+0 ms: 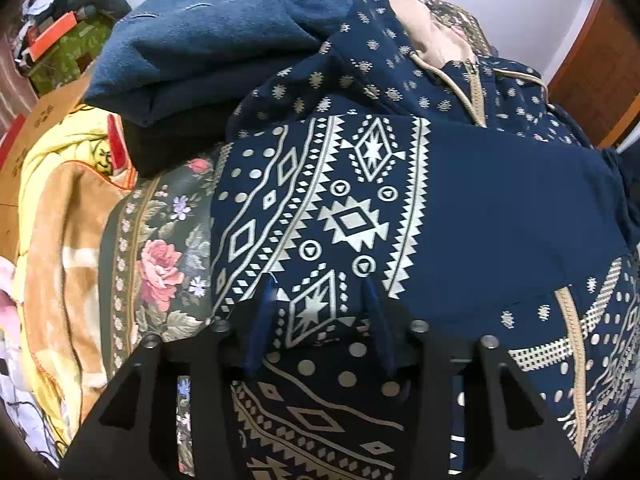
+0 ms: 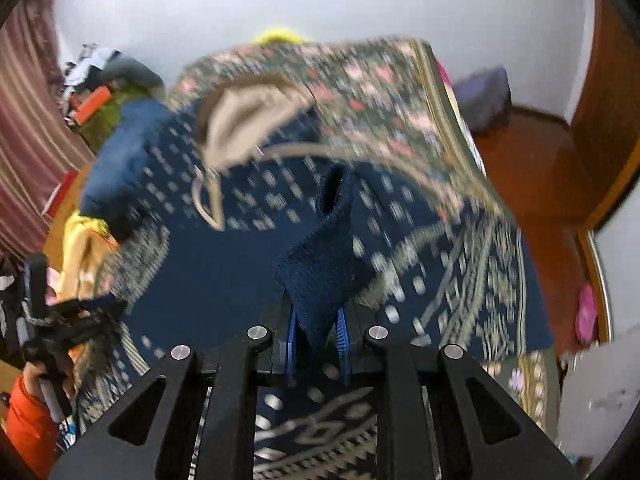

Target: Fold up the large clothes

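On bed [image 1: 160, 240]: patterned hoodie [image 1: 480, 208] spread flat. Left gripper [image 1: 320, 300] jaws parted, fabric between, none pinched. Right gripper [image 2: 318, 332] jaws clamped narrow on ribbed cuff [image 2: 320, 272].

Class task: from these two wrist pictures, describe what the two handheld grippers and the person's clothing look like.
Both the left gripper and the right gripper have matte black angular frames with triangular cut-outs and round silver bolt heads. Their fingers are blue, and the right gripper's pads look ribbed. No cables or markings show. At the lower left of the right wrist view an orange sleeve is visible.

Both wrist views steeply downward, close, sharing patterned hoodie [image 1: 460, 200]
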The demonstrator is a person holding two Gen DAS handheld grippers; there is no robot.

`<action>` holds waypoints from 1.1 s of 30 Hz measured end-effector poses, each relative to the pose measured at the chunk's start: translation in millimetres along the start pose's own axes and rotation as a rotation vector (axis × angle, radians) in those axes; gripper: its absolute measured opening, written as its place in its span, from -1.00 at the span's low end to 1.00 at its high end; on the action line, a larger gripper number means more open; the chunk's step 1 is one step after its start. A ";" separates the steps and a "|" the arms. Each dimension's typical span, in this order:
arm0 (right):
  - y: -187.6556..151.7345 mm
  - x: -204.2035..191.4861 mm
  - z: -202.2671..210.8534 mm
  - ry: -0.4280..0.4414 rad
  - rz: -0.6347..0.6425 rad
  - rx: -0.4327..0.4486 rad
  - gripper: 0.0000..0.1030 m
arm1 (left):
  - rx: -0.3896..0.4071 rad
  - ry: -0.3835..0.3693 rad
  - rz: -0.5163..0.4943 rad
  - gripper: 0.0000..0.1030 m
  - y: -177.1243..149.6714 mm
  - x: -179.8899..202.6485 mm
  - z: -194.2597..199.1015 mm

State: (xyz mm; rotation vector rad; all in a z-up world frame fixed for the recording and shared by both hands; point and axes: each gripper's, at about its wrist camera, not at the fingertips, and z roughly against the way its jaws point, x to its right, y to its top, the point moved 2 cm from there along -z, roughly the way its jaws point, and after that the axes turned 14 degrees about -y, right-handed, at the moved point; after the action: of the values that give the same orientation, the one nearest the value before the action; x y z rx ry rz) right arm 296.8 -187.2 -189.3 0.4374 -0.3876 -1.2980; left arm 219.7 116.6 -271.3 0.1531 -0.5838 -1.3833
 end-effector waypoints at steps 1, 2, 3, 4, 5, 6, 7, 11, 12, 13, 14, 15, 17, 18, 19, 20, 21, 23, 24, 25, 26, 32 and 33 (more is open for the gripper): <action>-3.2 5.3 -3.9 -0.015 -0.005 -0.013 -0.69 | 0.002 0.000 0.002 -0.04 -0.3 -0.8 0.0; -5.6 9.8 -7.9 -0.030 -0.009 -0.029 -0.68 | 0.005 -0.002 0.005 -0.03 -0.9 -1.6 0.1; -7.9 15.0 -11.2 -0.041 -0.014 -0.043 -0.66 | 0.007 -0.002 0.005 0.00 -1.1 -2.3 0.2; -10.2 21.3 -13.3 -0.054 -0.021 -0.054 -0.63 | 0.011 0.001 0.005 0.04 -1.6 -3.1 0.3; -12.5 26.8 -14.1 -0.065 -0.028 -0.057 -0.63 | 0.012 0.004 0.004 0.06 -1.8 -4.2 0.0; -14.5 32.3 -13.9 -0.073 -0.036 -0.055 -0.58 | 0.014 0.006 0.004 0.07 -2.0 -4.8 0.1; -16.1 37.8 -11.5 -0.076 -0.046 -0.053 -0.47 | 0.013 0.006 0.006 0.08 -1.9 -4.5 0.4; -18.7 61.1 3.2 -0.096 -0.083 -0.015 -0.29 | 0.001 0.018 0.013 0.07 1.2 -3.7 1.3; -19.5 65.5 7.0 -0.095 -0.090 -0.006 -0.29 | 0.000 0.027 0.013 0.07 3.0 -3.1 2.1; -18.0 72.7 12.8 -0.096 -0.105 0.007 -0.29 | 0.003 0.034 0.012 0.07 5.0 -2.2 3.2; -18.3 77.7 17.6 -0.102 -0.116 0.019 -0.29 | 0.010 0.037 0.011 0.07 7.1 -1.0 4.9; -17.5 82.9 22.7 -0.111 -0.128 0.032 -0.29 | 0.022 0.038 0.010 0.07 10.7 0.8 8.1; -15.1 98.5 33.7 -0.125 -0.158 0.062 -0.28 | 0.047 0.038 0.009 0.07 17.7 5.1 14.8; -14.3 102.8 36.2 -0.126 -0.171 0.072 -0.27 | 0.065 0.035 0.009 0.07 22.1 7.7 19.4; -14.0 110.4 40.3 -0.126 -0.191 0.081 -0.24 | 0.079 0.033 0.008 0.07 25.7 10.0 23.3; -13.5 118.8 44.1 -0.124 -0.215 0.091 -0.23 | 0.098 0.028 0.007 0.07 30.5 13.1 28.4; -13.3 126.2 47.1 -0.122 -0.239 0.099 -0.18 | 0.118 0.022 0.006 0.07 35.5 16.2 33.8; -14.3 146.2 50.2 -0.116 -0.300 0.110 -0.09 | 0.153 0.009 0.006 0.07 44.2 23.1 42.7; -15.6 151.3 50.7 -0.116 -0.319 0.110 -0.04 | 0.173 0.000 0.006 0.07 48.7 26.6 47.5; -16.8 158.8 49.1 -0.117 -0.339 0.105 -0.03 | 0.186 -0.006 0.006 0.07 52.4 29.8 50.7; -18.5 166.7 46.0 -0.120 -0.360 0.095 -0.03 | 0.199 -0.013 0.006 0.07 55.9 33.5 53.9; -39.1 201.2 3.4 -0.063 -0.500 -0.032 -0.03 | 0.250 -0.054 0.006 0.07 69.9 52.9 59.9; -42.7 204.6 -3.8 -0.045 -0.520 -0.055 -0.02 | 0.248 -0.057 0.005 0.07 71.1 55.7 57.3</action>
State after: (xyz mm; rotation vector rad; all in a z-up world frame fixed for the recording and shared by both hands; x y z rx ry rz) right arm 309.9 -394.9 -208.4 0.4816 -0.2824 -1.8215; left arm 258.9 91.3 -175.1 0.3120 -0.8029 -1.3106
